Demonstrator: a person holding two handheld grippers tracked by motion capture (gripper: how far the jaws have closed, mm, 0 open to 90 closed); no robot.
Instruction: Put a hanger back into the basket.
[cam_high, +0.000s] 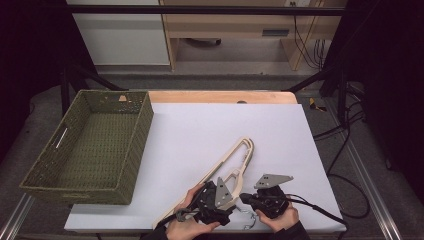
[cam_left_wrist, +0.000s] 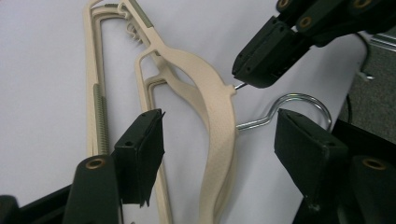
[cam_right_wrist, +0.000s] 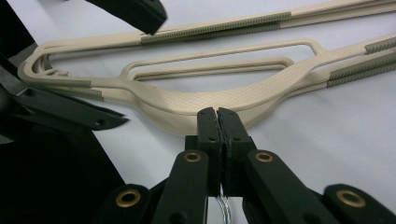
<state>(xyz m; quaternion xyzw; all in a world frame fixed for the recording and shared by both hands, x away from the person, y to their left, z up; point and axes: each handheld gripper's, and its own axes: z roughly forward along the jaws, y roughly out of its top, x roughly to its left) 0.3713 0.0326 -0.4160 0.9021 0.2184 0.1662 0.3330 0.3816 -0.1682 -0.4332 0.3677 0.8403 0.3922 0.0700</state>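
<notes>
two black jaws of the left gripper (cam_left_wrist: 219, 154) rise from the bottom of the left gripper view, standing apart with the beige hanger (cam_left_wrist: 212, 107) passing between them, pads not pressing on it, so released. just right of the hanger's neck its metal hook (cam_left_wrist: 299, 100) curls at centre right, one end running under the right gripper (cam_left_wrist: 247, 77), which reaches in from the upper right of that frame. right gripper view: right gripper (cam_right_wrist: 218, 116) at bottom centre is clenched, jaws pressed together on the wire of the metal hook (cam_right_wrist: 223, 207), which peeks out below the pads; the tips sit against the curved middle of the hanger (cam_right_wrist: 224, 95). high view: hanger (cam_high: 235, 160) lies slanted on the white sheet (cam_high: 200, 130), lower centre of the frame, its upper end toward the middle and its long arm running to the lower left. left gripper (cam_high: 220, 192) and right gripper (cam_high: 250, 197) are close together at its lower part, held by hands at the bottom edge. green woven basket (cam_high: 135, 140) stands at left, well apart from the hanger.
</notes>
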